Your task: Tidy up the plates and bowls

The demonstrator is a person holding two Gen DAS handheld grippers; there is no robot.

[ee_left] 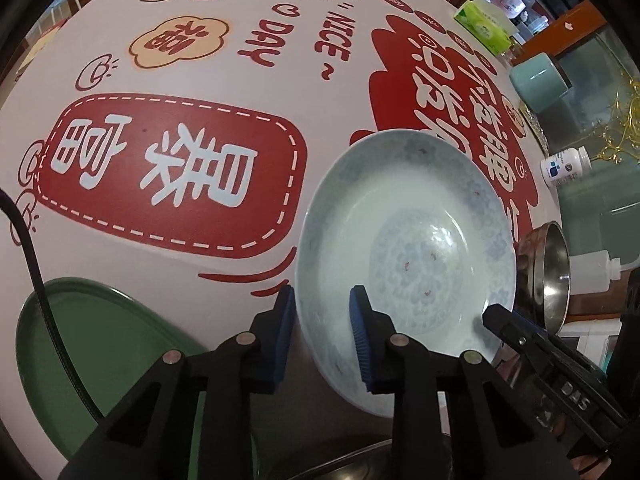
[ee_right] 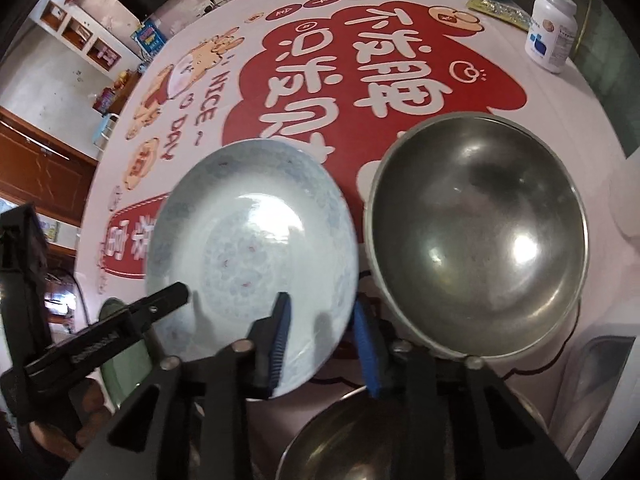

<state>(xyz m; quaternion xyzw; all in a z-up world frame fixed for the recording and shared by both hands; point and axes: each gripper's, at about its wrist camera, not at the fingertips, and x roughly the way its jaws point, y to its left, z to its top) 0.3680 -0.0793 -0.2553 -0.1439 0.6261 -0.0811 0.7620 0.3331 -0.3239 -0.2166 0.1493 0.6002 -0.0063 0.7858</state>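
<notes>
Two grippers straddle one dish on the printed tablecloth (ee_left: 192,264), whose red and cream cartoon patches spread out ahead of both tools. Just right of the right gripper's fingers sits the large steel bowl (ee_right: 476,236), upright and close beside the dish; its rim also shows at the far right of the left wrist view. The pale blue-patterned plate (ee_left: 404,240) lies directly ahead of both tools. The left gripper (ee_left: 322,332) is spread apart, one blue pad (ee_left: 284,320) outside the plate's near left rim and the other over its inner face, neither visibly pressing. The right gripper (ee_right: 322,344) is likewise unclenched, its left pad above the plate's near right edge, its right pad just off the rim beside the steel bowl. Below the right tool a second steel bowl (ee_right: 352,436) shows part of its rim. Low and left of the left gripper lies a green plate (ee_left: 120,344). Far ahead right stands a white bottle (ee_right: 552,36).
</notes>
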